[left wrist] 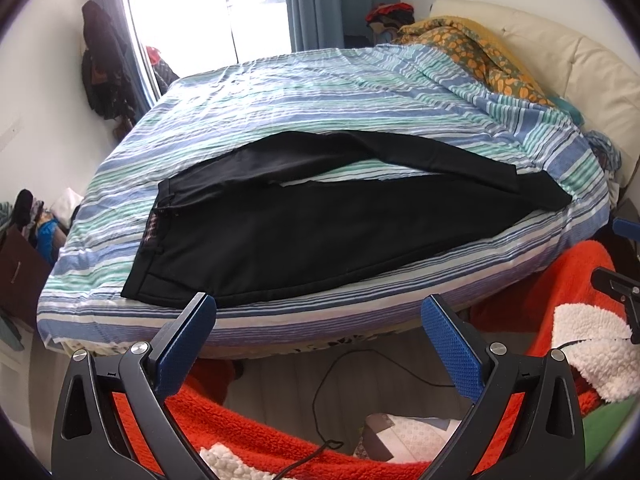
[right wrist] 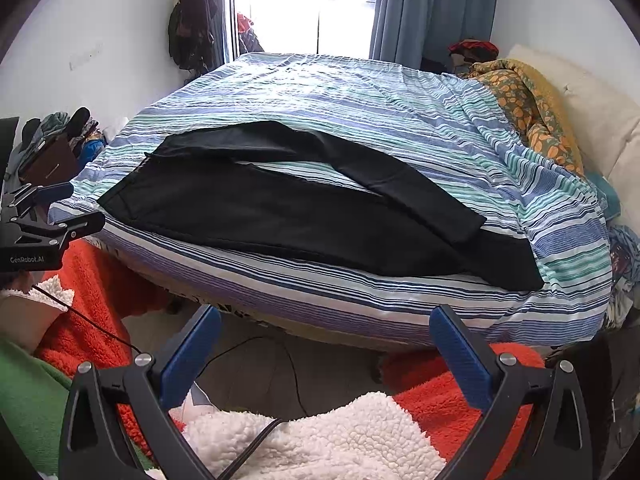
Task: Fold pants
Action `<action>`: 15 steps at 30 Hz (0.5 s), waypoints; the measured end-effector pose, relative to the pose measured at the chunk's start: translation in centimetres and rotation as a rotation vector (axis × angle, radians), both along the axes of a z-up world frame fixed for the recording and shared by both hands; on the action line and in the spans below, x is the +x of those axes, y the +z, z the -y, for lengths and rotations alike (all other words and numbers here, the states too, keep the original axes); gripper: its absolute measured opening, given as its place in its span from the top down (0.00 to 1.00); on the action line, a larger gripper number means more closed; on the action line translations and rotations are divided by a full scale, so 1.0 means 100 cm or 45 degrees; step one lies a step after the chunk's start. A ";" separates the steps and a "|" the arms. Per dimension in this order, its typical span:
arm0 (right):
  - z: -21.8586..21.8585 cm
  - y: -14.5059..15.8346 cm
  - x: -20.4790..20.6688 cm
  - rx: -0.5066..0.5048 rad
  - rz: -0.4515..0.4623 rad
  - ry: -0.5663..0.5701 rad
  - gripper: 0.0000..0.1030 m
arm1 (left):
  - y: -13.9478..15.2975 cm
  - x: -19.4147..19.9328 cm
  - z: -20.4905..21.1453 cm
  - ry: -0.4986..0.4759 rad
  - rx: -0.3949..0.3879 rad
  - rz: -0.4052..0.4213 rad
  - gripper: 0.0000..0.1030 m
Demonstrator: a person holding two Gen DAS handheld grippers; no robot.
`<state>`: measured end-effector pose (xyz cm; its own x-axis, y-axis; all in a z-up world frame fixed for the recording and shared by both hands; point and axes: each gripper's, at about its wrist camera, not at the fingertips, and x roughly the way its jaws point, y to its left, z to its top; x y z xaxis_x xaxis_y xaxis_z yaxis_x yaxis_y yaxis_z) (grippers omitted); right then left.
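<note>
Black pants (left wrist: 304,224) lie flat on the striped bed cover (left wrist: 320,96), waistband at the left, legs running right; the far leg crosses over the near leg near the cuffs. They also show in the right wrist view (right wrist: 280,212). My left gripper (left wrist: 318,312) is open and empty, held off the bed's near edge just below the waist end of the pants. My right gripper (right wrist: 325,320) is open and empty, held back from the bed's near edge below the legs. The left gripper's body shows at the left of the right wrist view (right wrist: 44,224).
The bed (right wrist: 360,312) has a cream headboard (left wrist: 580,64) and a yellow patterned blanket (left wrist: 472,48) at the right. Red and white fleece (right wrist: 320,440) is below the grippers. A black cable (left wrist: 340,380) lies on the floor. Clothes pile at the left (left wrist: 28,216); a bright window (left wrist: 208,8) is behind.
</note>
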<state>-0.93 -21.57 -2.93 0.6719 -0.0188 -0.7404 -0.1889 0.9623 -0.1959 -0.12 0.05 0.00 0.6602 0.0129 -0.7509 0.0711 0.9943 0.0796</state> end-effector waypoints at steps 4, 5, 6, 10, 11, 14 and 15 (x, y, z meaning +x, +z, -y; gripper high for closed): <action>0.000 0.000 0.001 0.000 -0.003 0.005 0.00 | -0.002 0.002 -0.002 0.009 -0.003 -0.011 0.01; 0.000 0.000 0.001 0.000 -0.005 0.006 0.00 | -0.003 0.002 -0.002 0.010 -0.004 -0.015 0.01; 0.000 0.000 0.002 -0.001 -0.008 0.006 0.00 | -0.004 0.003 -0.003 0.011 -0.005 -0.018 0.01; -0.001 -0.003 0.006 -0.015 -0.027 -0.006 0.00 | -0.007 0.004 -0.004 0.009 -0.011 -0.027 0.01; -0.001 -0.004 0.007 -0.014 -0.033 -0.006 0.00 | -0.007 0.005 -0.004 0.009 -0.012 -0.029 0.01; -0.001 -0.005 0.008 -0.013 -0.043 -0.007 0.00 | -0.008 0.006 -0.005 0.011 -0.014 -0.032 0.01; -0.001 -0.005 0.009 -0.013 -0.045 -0.006 0.00 | -0.009 0.006 -0.005 0.012 -0.014 -0.033 0.01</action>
<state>-0.02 -21.43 -3.42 0.6450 -0.0298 -0.7636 -0.1911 0.9612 -0.1989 0.49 0.58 -0.88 0.6402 0.0104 -0.7682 0.0637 0.9957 0.0665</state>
